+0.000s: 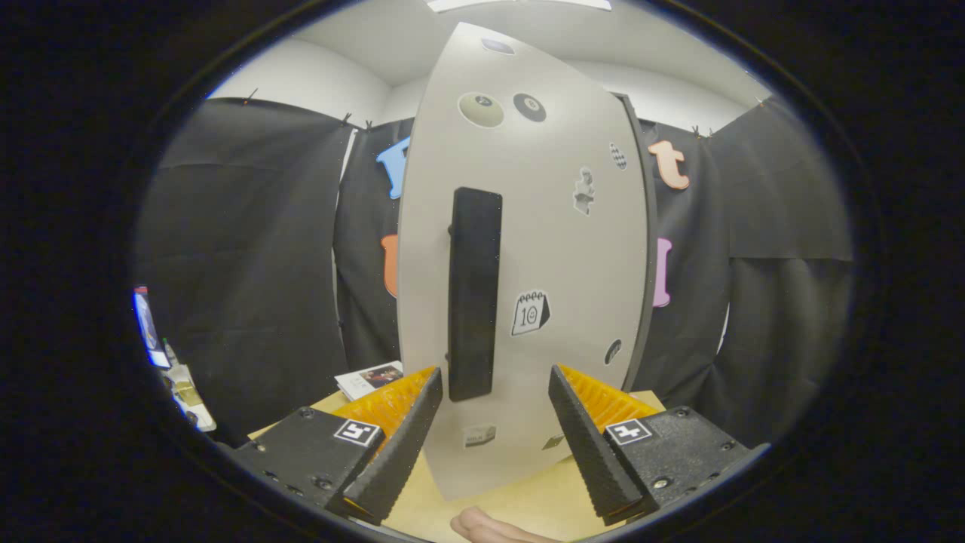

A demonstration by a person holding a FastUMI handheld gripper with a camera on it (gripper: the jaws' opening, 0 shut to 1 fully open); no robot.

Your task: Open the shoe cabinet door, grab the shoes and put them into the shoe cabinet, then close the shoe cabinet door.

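Nearest of all, a bit of a person's hand [494, 528] shows low down between the 2 fingers, resting over the light wooden tabletop [520, 501]. The gripper [495, 392] has its fingers spread wide apart, nothing between them pressed or held — the left finger [403, 430] and the right finger [584, 430] each stand clear of the cabinet, with bare table below the gap.

Just ahead of the fingers rises the shoe cabinet door [528, 249], a pale grey panel standing upright on the table, its lower end dropping into the space between the fingertips. A long dark vertical handle [475, 294] sits on the door a little left of its middle; its bottom end comes down close to the tip of the left finger, though whether they touch cannot be told. Several small stickers [530, 313] dot the panel — 2 round ones near the top, others beside the handle and near the lower rim. A dark edge of the shoe cabinet [642, 249] runs along the door's right side, and the door appears to lie against it.

Left of the door, beyond the left finger, a small printed booklet [369, 377] lies on the table. Farther left some small items [177, 377] are too blurred to identify. Behind everything hangs the black cloth wall [241, 249], with a white ceiling [362, 45] above.
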